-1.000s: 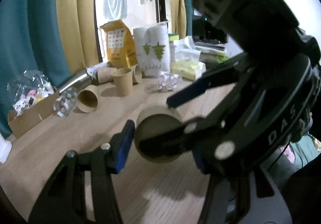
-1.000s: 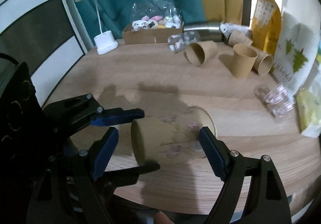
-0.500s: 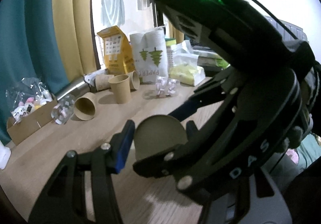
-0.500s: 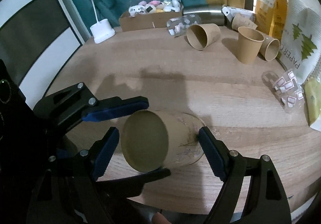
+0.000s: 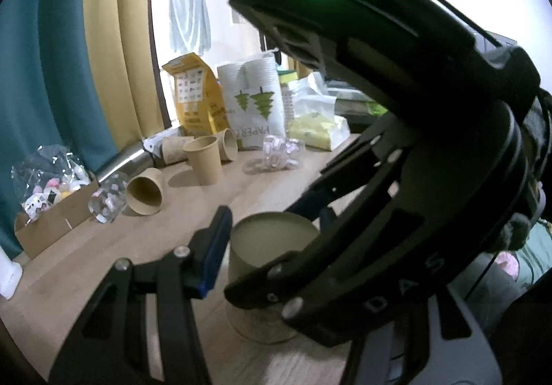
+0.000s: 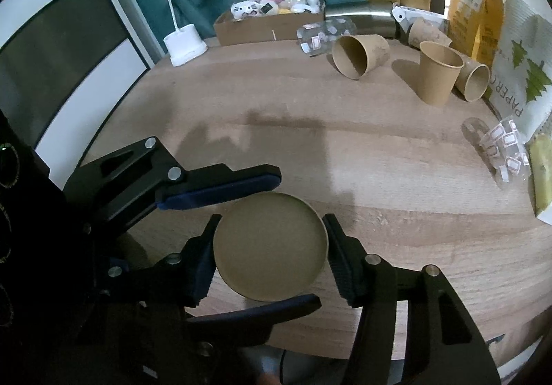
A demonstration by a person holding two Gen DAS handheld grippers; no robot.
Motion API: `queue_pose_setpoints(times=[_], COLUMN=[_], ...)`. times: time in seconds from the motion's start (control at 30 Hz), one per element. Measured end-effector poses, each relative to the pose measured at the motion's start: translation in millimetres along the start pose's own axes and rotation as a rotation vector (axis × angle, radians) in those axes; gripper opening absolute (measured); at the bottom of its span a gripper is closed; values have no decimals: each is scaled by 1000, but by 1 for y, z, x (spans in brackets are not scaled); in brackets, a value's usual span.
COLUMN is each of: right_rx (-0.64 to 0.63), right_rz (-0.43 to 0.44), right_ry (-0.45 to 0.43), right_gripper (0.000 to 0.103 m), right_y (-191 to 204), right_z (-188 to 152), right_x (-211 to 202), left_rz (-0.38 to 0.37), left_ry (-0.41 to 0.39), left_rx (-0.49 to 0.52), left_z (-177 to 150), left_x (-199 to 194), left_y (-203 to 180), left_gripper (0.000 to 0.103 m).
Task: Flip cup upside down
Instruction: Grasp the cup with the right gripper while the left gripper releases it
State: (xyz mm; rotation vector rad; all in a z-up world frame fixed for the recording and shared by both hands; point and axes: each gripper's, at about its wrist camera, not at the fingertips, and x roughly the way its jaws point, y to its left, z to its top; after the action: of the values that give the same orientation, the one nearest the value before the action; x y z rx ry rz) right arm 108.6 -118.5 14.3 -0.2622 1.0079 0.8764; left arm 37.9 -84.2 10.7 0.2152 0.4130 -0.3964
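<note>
A brown paper cup [image 6: 269, 246] stands upside down on the wooden table [image 6: 345, 150], base up; it also shows in the left wrist view [image 5: 265, 267]. My right gripper [image 6: 267, 248] is shut on the cup, one pad on each side of its wall. My left gripper [image 6: 238, 243] reaches in from the left with its blue-padded fingers [image 6: 220, 190] spread above and below the cup, close to it but not clamping. In the left wrist view my left gripper [image 5: 262, 247] straddles the cup, and the right gripper's body hides its right finger.
At the back stand an upright paper cup [image 6: 438, 77], two cups lying on their sides [image 6: 358, 55], a steel cylinder [image 6: 362, 13], a cardboard box of toys [image 6: 269, 19], a white lamp [image 6: 183, 43], and bags [image 6: 517, 74]. A clear packet [image 6: 496, 150] lies at the right.
The cup has turned from lying on its side to standing base up on the table, held in my right gripper. The left gripper stayed around it.
</note>
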Motion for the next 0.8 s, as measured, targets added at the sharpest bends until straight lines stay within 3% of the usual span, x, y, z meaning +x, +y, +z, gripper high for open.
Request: queue_pose_setpoints(times=[0.27, 0.5, 0.67, 0.8], right_rx=[65, 150, 230, 289], right_rz=[-17, -84, -105, -62], right_ry=[-21, -136, -217, -219], right_gripper=[59, 58, 59, 59], right_y=[-9, -29, -38, -34], right_z=[-1, -1, -13, -26], right_x=[-2, -22, -36, -30], left_rz=[11, 57, 151, 260], left_ry=[-17, -10, -29, -82], left_rx=[-22, -82, -291, -435], left_z=[1, -6, -25, -35], left_x=[-3, -12, -27, -34], left_y=[-2, 5, 32, 52], left_gripper=[55, 57, 58, 63])
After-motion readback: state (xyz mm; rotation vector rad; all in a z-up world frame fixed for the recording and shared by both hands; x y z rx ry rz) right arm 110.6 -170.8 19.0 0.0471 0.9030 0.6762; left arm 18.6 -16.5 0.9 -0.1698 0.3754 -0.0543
